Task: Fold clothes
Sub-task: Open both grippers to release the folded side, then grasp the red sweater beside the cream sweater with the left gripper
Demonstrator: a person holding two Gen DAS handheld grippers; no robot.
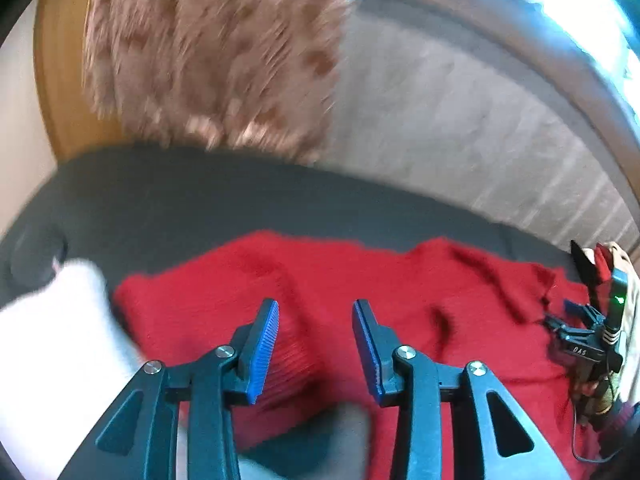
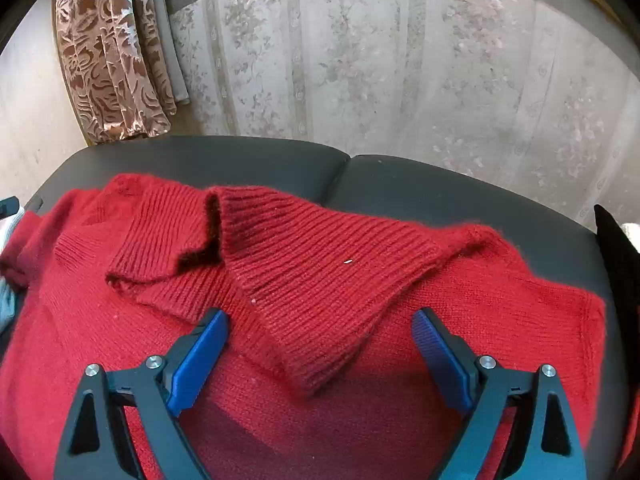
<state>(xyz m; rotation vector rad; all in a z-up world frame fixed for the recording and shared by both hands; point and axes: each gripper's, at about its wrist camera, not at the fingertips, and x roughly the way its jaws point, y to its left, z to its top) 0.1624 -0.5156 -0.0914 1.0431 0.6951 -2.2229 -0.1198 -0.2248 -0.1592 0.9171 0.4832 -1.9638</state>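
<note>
Blue ribbed pads on black plastic arms frame both views. Right gripper [image 2: 320, 344] hangs over the sweater [image 2: 304, 280] with its jaws spread wide and nothing between them. Left gripper [image 1: 315, 344] stands partly open above the same sweater, also empty; that view is blurred.

Red, fuzzy wool, the sweater lies spread on a dark, smooth padded seat [image 2: 400, 184]. Its ribbed collar [image 2: 328, 264], thick and folded over, sits on the sweater's upper middle, pointing away from the seat's back edge toward the right gripper. One flat-knit panel runs off to the collar's right, ending in a seamed edge.

Something white and soft [image 1: 60, 340] lies at the sweater's left end. Behind the seat hang a pale flowered sheer [image 2: 400, 60] and a brown patterned drape [image 2: 108, 60].
</note>
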